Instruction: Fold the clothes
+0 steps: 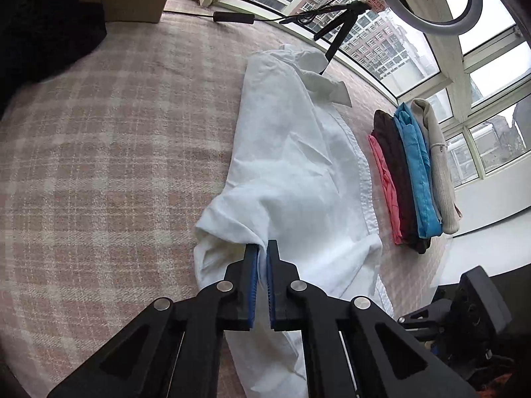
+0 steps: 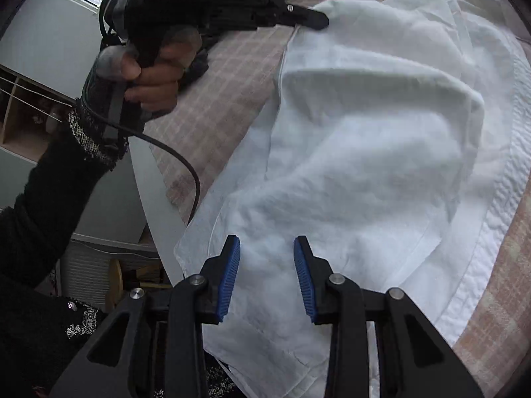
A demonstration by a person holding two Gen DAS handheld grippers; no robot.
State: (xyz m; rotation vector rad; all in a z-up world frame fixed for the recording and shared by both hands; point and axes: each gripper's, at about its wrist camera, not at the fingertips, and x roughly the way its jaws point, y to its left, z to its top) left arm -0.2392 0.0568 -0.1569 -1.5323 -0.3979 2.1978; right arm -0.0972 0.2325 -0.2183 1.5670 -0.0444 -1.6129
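Left wrist view: my left claw (image 1: pixel 262 248) is pinched narrow on a fold of the white shirt (image 1: pixel 292 165), which lies lengthwise on the pink plaid tabletop (image 1: pixel 116 149), collar at the far end. Right of it sits a folded stack (image 1: pixel 411 172). My right claw (image 2: pixel 267 248) hovers wide above the shirt's near hem.

Soft daylight from the windows (image 1: pixel 415 43); strong fisheye bending, dark corners, slight blur.
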